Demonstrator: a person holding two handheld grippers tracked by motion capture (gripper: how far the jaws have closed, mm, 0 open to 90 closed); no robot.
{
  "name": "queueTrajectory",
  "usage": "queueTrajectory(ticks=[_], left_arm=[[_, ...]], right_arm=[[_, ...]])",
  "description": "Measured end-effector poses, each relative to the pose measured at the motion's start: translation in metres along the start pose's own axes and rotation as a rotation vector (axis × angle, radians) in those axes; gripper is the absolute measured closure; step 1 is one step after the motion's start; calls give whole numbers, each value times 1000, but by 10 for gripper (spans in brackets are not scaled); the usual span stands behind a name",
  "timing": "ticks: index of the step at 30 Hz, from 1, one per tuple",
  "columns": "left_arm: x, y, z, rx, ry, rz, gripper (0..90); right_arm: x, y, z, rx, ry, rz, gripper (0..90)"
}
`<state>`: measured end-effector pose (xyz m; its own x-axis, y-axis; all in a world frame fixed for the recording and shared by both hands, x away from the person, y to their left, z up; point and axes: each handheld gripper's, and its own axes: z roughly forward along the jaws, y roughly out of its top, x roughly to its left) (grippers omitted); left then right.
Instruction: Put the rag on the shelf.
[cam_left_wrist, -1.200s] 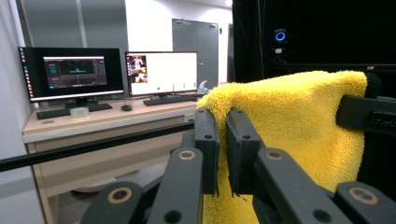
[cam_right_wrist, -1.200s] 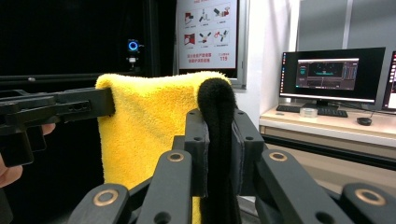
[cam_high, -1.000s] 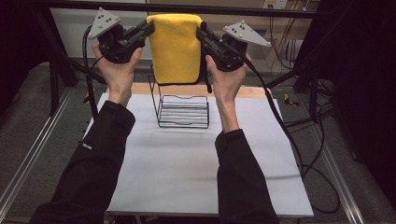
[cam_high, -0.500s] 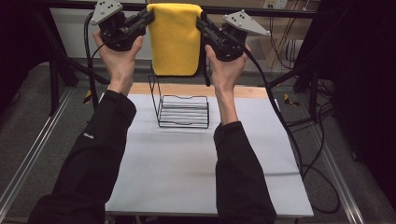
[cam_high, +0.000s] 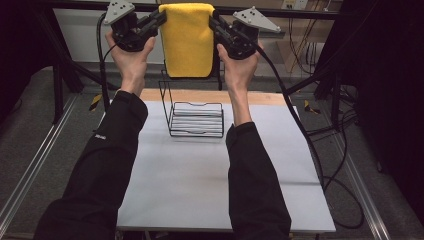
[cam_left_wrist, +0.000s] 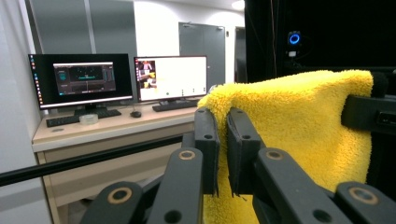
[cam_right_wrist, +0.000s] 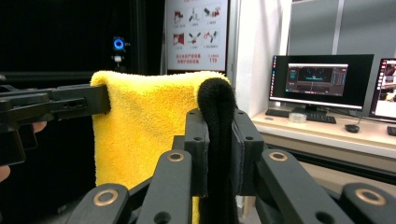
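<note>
Pinching the yellow towel (cam_high: 187, 40) by its top corners, left gripper (cam_high: 159, 19) & right gripper (cam_high: 216, 21) fingers could lose it onto the wire rack (cam_high: 196, 119) w/ a slack grip.

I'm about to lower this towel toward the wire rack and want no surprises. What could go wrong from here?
1. The left gripper pinches only the thin edge of the yellow towel, so that corner might slip free.
2. The right gripper clamps a thick black fold; it may pull out under tension.
3. The hanging towel could snag the wire rack below.
</note>
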<state>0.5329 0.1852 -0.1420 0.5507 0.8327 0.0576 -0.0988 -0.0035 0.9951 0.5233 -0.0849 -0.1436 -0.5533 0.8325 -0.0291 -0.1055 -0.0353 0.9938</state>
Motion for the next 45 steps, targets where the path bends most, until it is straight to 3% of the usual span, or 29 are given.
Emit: queueTrajectory(ticks=[6, 14, 31, 35, 39, 45], left_arm=[[2, -19, -2, 31, -10, 14, 837], [2, -33, -7, 49, -18, 29, 837], [2, -63, -8, 137, -32, 72, 837], [2, -67, -8, 141, -38, 65, 837], [0, -62, -11, 106, -54, 56, 837], [-7, -58, -17, 102, -79, 74, 837]], right_arm=[[-1, -20, 3, 36, 8, 8, 798], [0, -34, -1, 72, 18, -7, 797], [0, -65, 2, 188, 22, -3, 796], [-1, -70, 1, 185, 27, 4, 796], [-3, -64, -3, 155, 31, 21, 796], [-3, -61, -13, 155, 32, 12, 794]])
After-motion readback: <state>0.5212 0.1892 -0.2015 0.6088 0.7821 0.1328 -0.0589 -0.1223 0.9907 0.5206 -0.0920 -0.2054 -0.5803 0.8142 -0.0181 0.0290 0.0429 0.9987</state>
